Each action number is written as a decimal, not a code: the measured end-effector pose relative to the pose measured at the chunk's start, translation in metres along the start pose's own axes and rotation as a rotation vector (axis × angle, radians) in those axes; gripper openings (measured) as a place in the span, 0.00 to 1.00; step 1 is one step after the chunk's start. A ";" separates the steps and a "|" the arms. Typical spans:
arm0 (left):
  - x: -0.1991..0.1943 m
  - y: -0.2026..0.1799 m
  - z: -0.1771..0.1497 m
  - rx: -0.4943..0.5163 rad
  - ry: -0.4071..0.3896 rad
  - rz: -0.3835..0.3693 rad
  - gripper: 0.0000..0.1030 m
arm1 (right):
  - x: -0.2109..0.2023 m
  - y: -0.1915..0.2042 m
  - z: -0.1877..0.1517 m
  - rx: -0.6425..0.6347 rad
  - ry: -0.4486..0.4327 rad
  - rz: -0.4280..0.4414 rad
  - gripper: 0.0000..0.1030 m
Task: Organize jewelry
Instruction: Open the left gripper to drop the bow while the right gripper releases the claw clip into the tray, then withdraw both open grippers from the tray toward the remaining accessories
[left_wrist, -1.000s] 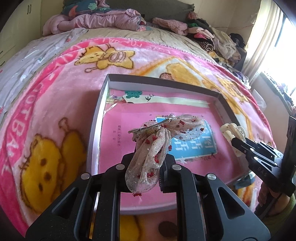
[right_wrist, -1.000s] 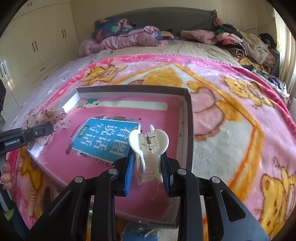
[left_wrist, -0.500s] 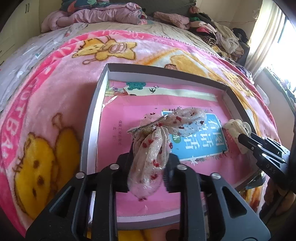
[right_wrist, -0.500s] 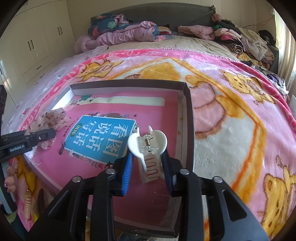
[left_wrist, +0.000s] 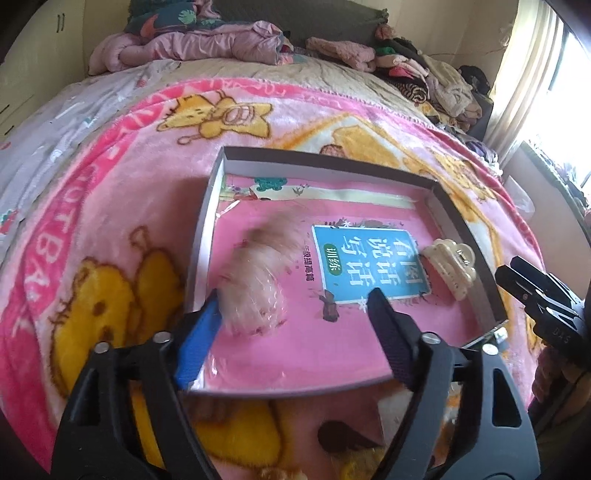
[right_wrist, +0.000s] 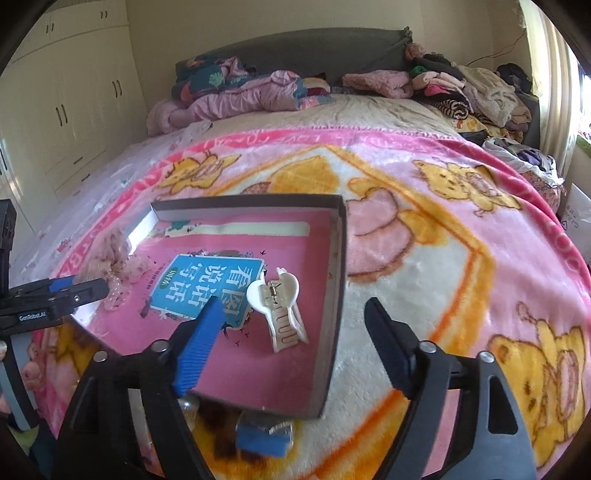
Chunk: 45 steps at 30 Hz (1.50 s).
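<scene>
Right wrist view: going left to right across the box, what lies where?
Left gripper → gauzy hair bow → blue book label → white claw clip → box's right wall → bare blanket.

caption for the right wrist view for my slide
Right gripper opening above a white claw clip lying in the shallow box on a pink blanket.

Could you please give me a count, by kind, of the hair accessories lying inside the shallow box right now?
Sheer fabric bow clip: 1
White claw clip: 1
Total: 2, both in the box, on the pink book cover.
</scene>
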<state>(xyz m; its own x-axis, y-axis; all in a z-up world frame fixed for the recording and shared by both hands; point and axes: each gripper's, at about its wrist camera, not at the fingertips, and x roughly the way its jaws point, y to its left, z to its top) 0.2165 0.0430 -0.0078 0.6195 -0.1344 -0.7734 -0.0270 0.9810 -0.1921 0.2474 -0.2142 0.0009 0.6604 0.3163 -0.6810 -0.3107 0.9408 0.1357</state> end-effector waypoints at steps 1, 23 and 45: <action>-0.004 0.000 -0.001 -0.004 -0.003 0.002 0.76 | -0.004 0.000 -0.001 0.002 -0.003 -0.002 0.78; -0.073 -0.007 -0.053 -0.005 -0.070 -0.012 0.80 | -0.083 0.020 -0.038 -0.043 -0.047 0.024 0.80; -0.080 -0.031 -0.105 0.026 0.000 -0.075 0.80 | -0.101 0.051 -0.086 -0.199 0.003 0.075 0.80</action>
<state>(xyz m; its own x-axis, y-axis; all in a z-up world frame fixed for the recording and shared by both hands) 0.0850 0.0089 -0.0035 0.6190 -0.2076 -0.7575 0.0396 0.9715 -0.2338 0.1062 -0.2083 0.0147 0.6282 0.3838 -0.6768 -0.4878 0.8720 0.0416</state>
